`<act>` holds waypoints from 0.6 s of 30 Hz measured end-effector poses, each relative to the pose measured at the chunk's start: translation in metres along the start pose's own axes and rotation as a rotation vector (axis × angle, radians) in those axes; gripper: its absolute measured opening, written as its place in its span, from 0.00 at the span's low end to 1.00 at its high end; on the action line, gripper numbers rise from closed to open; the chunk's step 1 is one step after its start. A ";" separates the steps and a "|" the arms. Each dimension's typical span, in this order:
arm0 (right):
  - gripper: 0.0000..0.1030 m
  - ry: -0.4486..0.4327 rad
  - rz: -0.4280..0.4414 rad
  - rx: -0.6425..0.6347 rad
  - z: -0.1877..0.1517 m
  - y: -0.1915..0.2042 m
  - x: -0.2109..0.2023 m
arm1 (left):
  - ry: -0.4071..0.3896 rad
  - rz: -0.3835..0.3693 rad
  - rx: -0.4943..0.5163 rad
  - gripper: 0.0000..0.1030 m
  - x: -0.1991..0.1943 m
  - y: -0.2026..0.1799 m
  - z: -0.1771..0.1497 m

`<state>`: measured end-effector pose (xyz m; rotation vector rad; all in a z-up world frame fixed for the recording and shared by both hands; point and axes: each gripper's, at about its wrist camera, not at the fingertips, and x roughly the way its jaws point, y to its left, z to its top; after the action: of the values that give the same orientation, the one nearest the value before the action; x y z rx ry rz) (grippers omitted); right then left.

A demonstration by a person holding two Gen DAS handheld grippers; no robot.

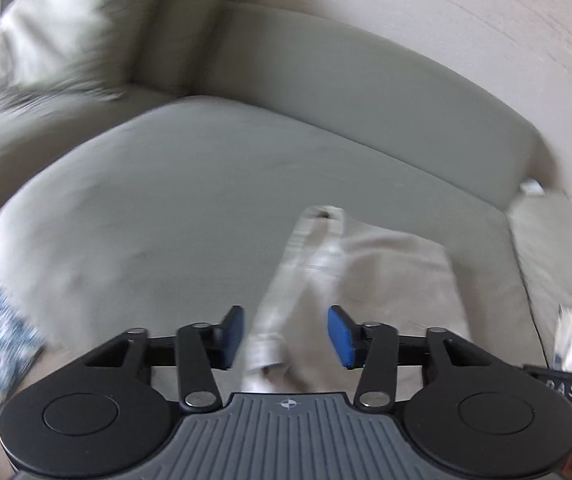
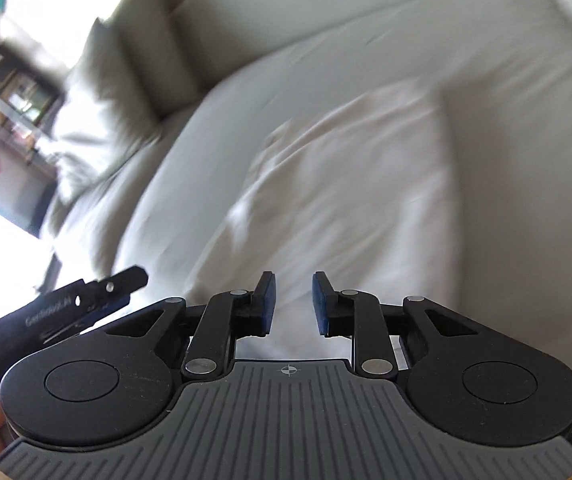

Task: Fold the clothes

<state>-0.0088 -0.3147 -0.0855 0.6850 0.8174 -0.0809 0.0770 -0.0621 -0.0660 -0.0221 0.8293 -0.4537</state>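
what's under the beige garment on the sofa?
The beige garment lies flat on the grey sofa seat cushion; bare cushion shows all round it. Whatever sits beneath the cloth itself is covered, though no bulge shows.

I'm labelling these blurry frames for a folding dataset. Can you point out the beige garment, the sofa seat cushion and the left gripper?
beige garment (image 1: 386, 276): left wrist view, flat middle of the cloth.
sofa seat cushion (image 1: 174, 200): left wrist view, bare seat surface.
left gripper (image 1: 285, 336): left wrist view, midway between the blue pads.
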 end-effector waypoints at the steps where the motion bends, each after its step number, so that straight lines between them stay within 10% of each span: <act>1: 0.26 -0.022 -0.034 0.000 0.000 -0.004 -0.003 | 0.009 -0.005 0.037 0.31 0.009 -0.010 -0.001; 13: 0.19 0.052 -0.288 -0.472 -0.040 0.003 0.001 | 0.220 0.073 0.188 0.19 0.051 -0.015 -0.022; 18: 0.24 0.130 -0.214 -0.319 -0.021 -0.009 -0.024 | 0.233 0.068 0.251 0.39 0.022 -0.020 -0.027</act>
<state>-0.0417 -0.3138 -0.0836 0.3025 1.0013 -0.0975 0.0631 -0.0850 -0.0961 0.2951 0.9925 -0.4997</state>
